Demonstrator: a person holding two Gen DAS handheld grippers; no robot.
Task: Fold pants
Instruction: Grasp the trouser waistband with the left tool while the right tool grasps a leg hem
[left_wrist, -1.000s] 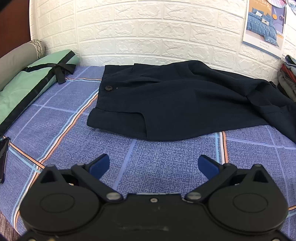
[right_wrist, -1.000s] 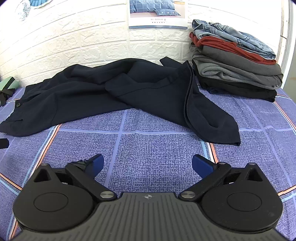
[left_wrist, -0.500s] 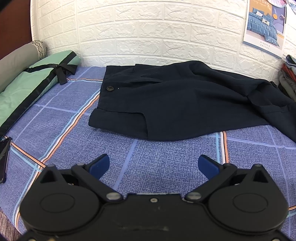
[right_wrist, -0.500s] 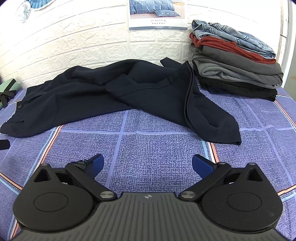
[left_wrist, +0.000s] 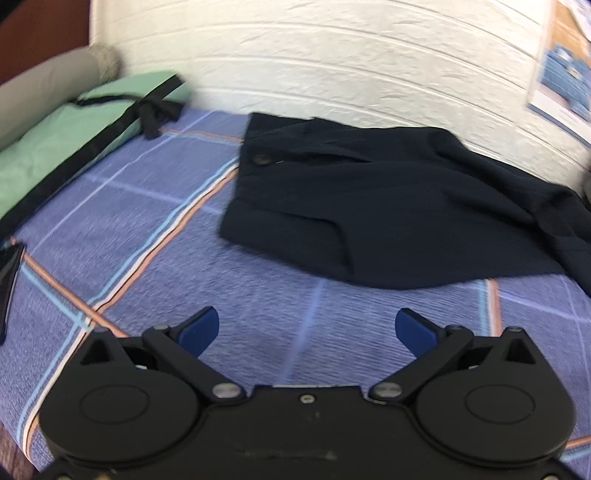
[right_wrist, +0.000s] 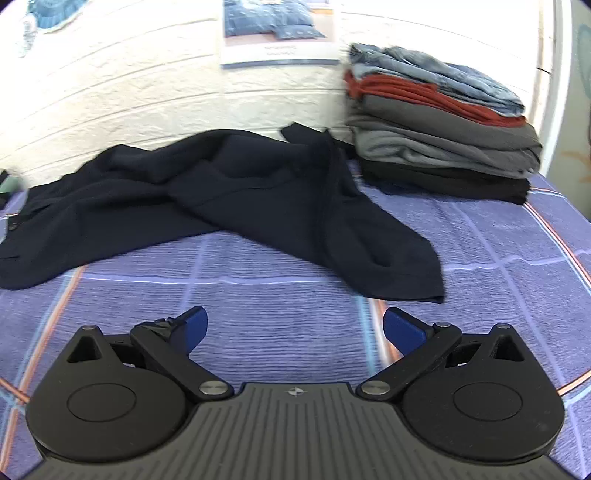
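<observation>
Dark navy pants (left_wrist: 388, 206) lie spread and rumpled on the blue plaid bedsheet (left_wrist: 122, 229). The waist with a brown button (left_wrist: 263, 159) is at the left in the left wrist view. In the right wrist view the pants (right_wrist: 229, 199) stretch across the bed, one leg hem (right_wrist: 402, 273) nearest me. My left gripper (left_wrist: 306, 330) is open and empty, short of the waist's near edge. My right gripper (right_wrist: 293, 326) is open and empty, just short of the leg hem. Both views are motion-blurred.
A stack of folded clothes (right_wrist: 439, 122) stands at the back right against the white brick wall (right_wrist: 129, 96). A green pillow with black ties (left_wrist: 74, 136) and a grey bolster (left_wrist: 44, 92) lie at the left. A dark phone (left_wrist: 9, 273) lies at the left edge.
Both grippers have moved toward the pants, which now look larger and blurred. The right one has shifted toward the leg hem. Both stay open.
</observation>
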